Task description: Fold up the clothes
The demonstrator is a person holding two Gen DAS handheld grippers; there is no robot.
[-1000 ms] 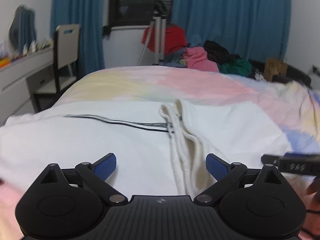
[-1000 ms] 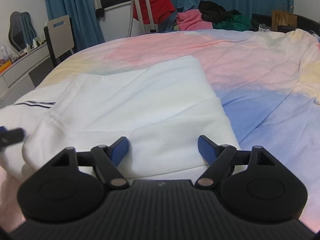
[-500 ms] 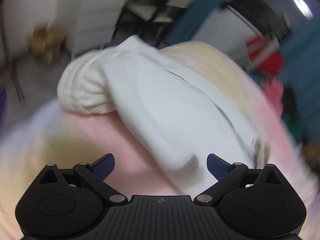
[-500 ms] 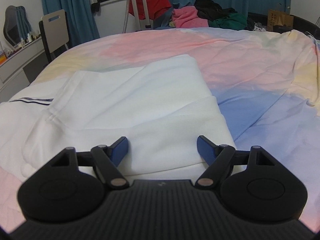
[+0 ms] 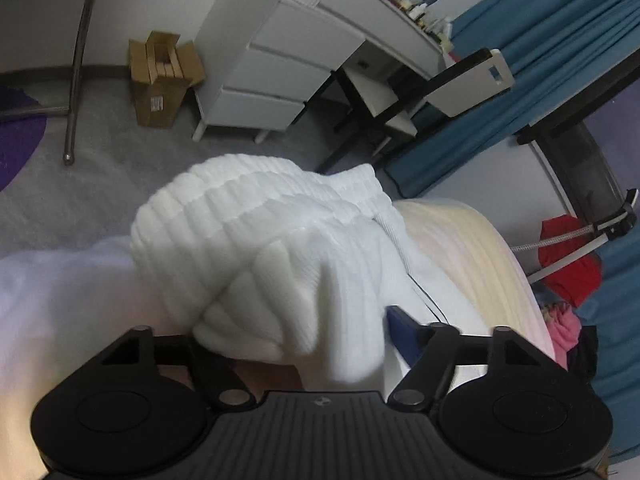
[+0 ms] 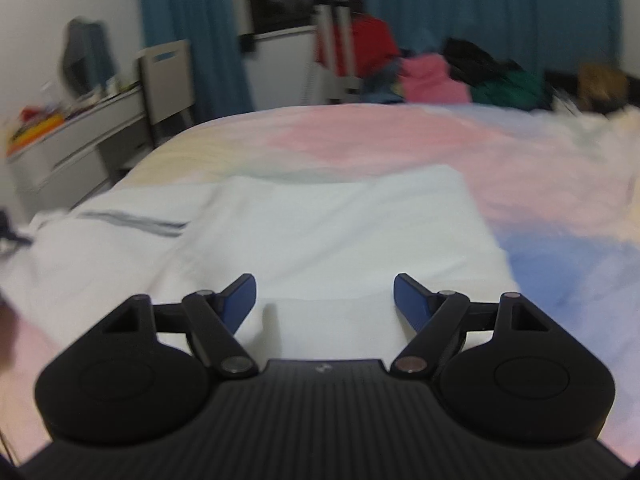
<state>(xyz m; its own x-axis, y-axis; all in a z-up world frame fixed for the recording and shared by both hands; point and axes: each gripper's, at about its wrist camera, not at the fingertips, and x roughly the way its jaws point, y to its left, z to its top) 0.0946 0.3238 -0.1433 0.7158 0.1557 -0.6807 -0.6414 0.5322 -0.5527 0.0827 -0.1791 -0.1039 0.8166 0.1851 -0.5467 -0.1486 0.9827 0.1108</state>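
Note:
A white garment lies spread on the pastel bed cover. In the left wrist view its ribbed hem (image 5: 260, 248) bunches at the bed's left edge and lies between the wide-apart fingers of my left gripper (image 5: 304, 336); the left finger is hidden under the fabric, the right blue pad (image 5: 404, 332) shows. The left gripper is open, tilted toward the floor. In the right wrist view the garment's folded body (image 6: 344, 224) lies flat with a dark stripe (image 6: 132, 220) at left. My right gripper (image 6: 324, 300) is open just above the garment's near edge.
The bed cover (image 6: 400, 136) extends far and right. A white dresser (image 5: 304, 64), a chair (image 5: 448, 88) and a cardboard box (image 5: 160, 80) stand on the grey floor left of the bed. A pile of clothes (image 6: 432, 76) and a tripod (image 6: 332, 40) stand behind the bed.
My left gripper swung left and tilted down to the bed's left edge, and the ribbed hem now lies between its fingers. My right gripper shifted slightly over the garment, staying open.

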